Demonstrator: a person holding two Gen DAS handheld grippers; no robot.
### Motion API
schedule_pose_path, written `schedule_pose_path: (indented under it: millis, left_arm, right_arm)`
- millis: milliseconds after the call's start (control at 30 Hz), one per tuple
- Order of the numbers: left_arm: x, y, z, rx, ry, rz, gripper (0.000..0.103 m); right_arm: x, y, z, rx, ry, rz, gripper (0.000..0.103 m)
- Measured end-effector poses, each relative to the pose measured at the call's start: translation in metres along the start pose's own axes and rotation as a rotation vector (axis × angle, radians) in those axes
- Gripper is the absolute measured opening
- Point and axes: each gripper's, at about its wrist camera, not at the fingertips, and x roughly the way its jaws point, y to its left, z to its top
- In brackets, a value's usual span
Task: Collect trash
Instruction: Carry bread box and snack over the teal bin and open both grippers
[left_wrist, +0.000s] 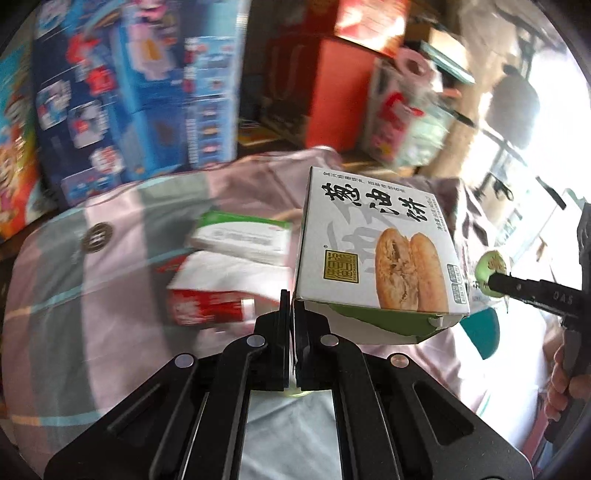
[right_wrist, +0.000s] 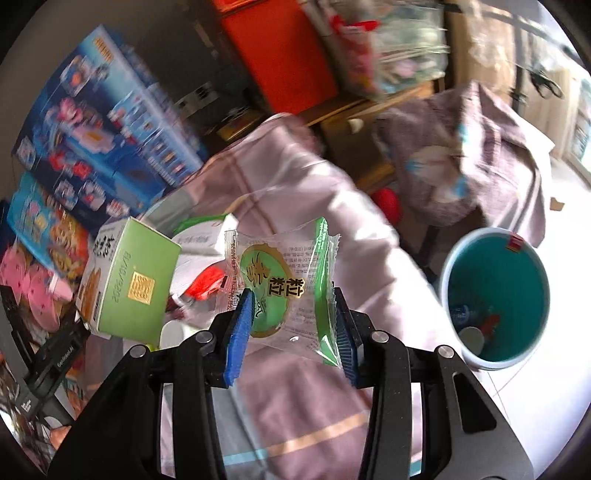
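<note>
left tool (left_wrist: 293, 295) grips box (left_wrist: 380, 243).

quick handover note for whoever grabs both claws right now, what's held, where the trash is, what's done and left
Left claw: shut on a flap of the white pastry box, box lifted off the bedding.
Right claw: shut on the clear green-label wrapper, also lifted.
Teal bin: on the floor beside the bed, right of the right claw, a few bits already inside.
Done: both pieces picked up.
Left: drop both in the bin, then probably collect the green-and-white box and red-and-white carton lying on the pink bedding.
</note>
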Motion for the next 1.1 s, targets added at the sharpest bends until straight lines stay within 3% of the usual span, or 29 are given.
schedule_pose_path:
  millis: [300, 667, 1100]
  left_arm:
    - [0.035, -0.102, 0.003, 0.141, 0.068, -0.072, 0.002]
    - [0.09, -0.222, -0.021, 0.345, 0.193, -0.148, 0.002]
    - [0.166, -0.313, -0.045, 0.484, 0.329, -0.225, 0.002]
  right_arm:
    - [-0.029, -0.1, -0.005, 0.133, -0.061, -0.054, 0.04]
    - [-0.059, -0.22, -0.02, 0.317, -0.118, -0.125, 0.04]
    - [-0.053, -0.279, -0.018, 0.387, -0.077, -0.204, 0.04]
